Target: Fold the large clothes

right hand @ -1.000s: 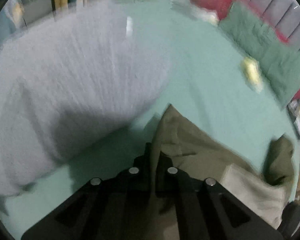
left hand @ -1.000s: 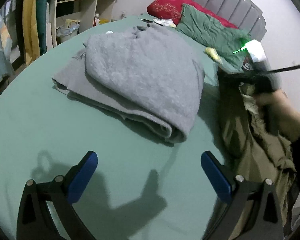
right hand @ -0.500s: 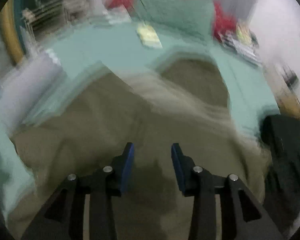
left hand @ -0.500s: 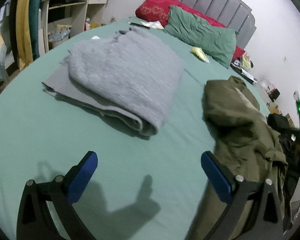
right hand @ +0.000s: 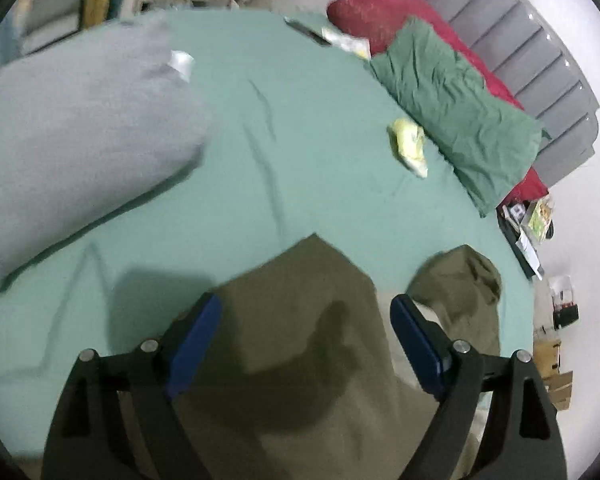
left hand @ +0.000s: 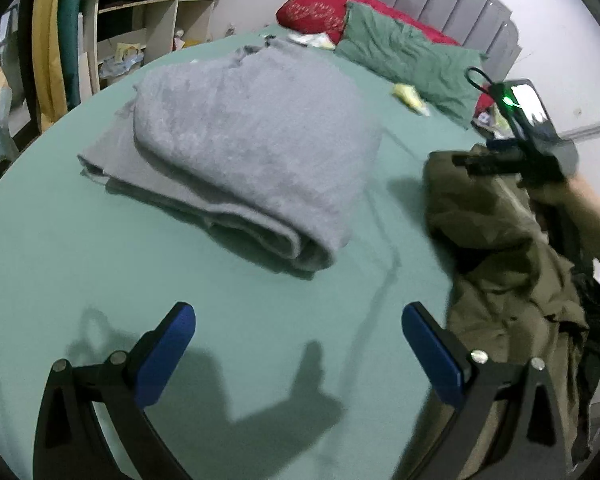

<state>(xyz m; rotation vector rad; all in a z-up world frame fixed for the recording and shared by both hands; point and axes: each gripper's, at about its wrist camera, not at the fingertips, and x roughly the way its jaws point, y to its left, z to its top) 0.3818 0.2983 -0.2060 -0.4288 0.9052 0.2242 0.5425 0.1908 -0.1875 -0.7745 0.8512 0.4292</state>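
The green-sheeted bed (left hand: 80, 248) carries a folded grey blanket (left hand: 252, 148), olive garment (right hand: 300, 320) and pillows (right hand: 456, 108).

Left gripper (left hand: 298, 354) open over bare bed (left hand: 100, 256). Folded grey blanket (left hand: 252, 152) ahead. Olive garment (left hand: 512, 264) crumpled right, right gripper (left hand: 516, 156) above it.

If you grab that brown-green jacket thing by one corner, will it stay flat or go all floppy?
Probably floppy: the olive garment already lies in soft wrinkled heaps on the bed, so a lifted corner would likely leave the rest hanging and dragging. It looks thickish, so perhaps a little heavy. It should not roll or slide much on the sheet.
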